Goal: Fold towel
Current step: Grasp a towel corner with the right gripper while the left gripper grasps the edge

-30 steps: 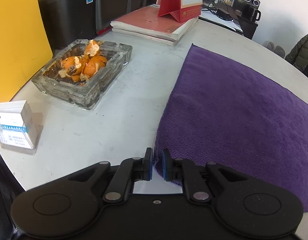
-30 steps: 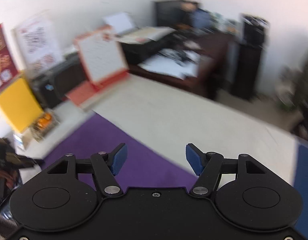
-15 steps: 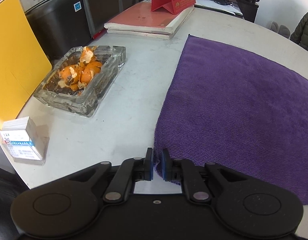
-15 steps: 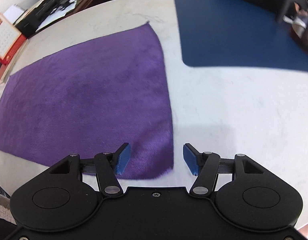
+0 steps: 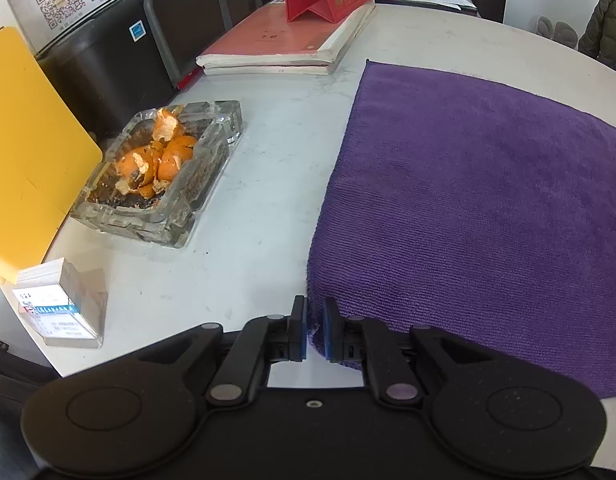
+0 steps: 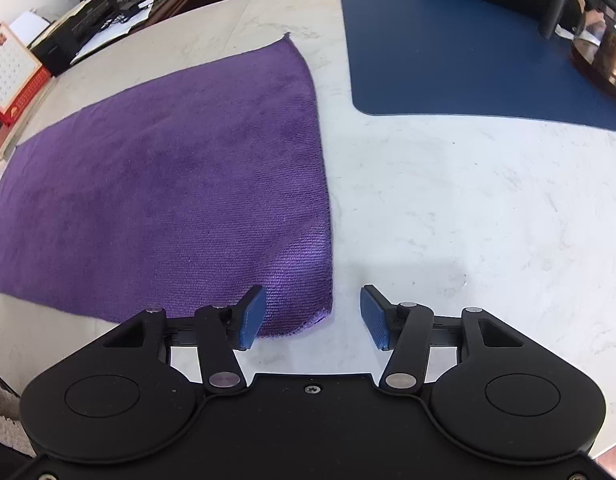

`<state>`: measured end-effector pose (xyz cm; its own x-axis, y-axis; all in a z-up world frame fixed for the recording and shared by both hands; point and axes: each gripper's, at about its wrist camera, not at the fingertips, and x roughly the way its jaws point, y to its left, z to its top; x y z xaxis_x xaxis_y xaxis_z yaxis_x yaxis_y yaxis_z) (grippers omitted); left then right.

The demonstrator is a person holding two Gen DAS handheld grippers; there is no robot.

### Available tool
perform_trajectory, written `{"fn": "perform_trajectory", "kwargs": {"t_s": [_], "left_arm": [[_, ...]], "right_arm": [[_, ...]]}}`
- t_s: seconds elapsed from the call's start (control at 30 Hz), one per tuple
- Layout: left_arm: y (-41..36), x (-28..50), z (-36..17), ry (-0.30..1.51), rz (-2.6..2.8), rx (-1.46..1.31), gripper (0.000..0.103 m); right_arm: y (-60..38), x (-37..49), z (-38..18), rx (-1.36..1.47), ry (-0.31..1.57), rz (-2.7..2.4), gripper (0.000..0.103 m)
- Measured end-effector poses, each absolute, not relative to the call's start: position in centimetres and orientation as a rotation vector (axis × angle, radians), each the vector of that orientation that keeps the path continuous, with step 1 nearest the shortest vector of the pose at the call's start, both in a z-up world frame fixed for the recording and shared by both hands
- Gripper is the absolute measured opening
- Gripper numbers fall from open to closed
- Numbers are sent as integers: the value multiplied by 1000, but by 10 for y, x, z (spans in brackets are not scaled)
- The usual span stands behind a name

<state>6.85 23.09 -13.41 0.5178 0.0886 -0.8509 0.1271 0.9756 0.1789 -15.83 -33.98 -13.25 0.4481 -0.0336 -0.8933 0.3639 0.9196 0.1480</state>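
Observation:
A purple towel (image 5: 476,208) lies flat on the white table (image 5: 252,208). My left gripper (image 5: 316,330) is shut on the towel's near left corner, with the cloth pinched between the blue pads. In the right wrist view the same towel (image 6: 168,184) spreads to the left. My right gripper (image 6: 313,318) hovers low over its near right corner. Its jaws are closing; the corner lies between them, next to the left pad, and the pads do not press on it.
A glass ashtray (image 5: 160,176) with orange peel, a card box (image 5: 60,308), a yellow board (image 5: 24,152) and stacked books (image 5: 288,40) with a red calendar stand left of the towel. A blue mat (image 6: 468,48) lies to its right, a dark glass object (image 6: 600,52) on it.
My right gripper swung down from facing the room to the towel's near right corner, and its jaws narrowed. The left gripper stayed shut on its corner, the view shifting slightly.

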Motion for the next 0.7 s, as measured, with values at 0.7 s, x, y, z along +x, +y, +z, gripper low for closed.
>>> {"fn": "perform_trajectory", "kwargs": {"t_s": [0.7], "left_arm": [[239,72,-134,1028,-70,210,7]], "right_arm": [[-362,-174,-135,628,1026,-280,3]]}}
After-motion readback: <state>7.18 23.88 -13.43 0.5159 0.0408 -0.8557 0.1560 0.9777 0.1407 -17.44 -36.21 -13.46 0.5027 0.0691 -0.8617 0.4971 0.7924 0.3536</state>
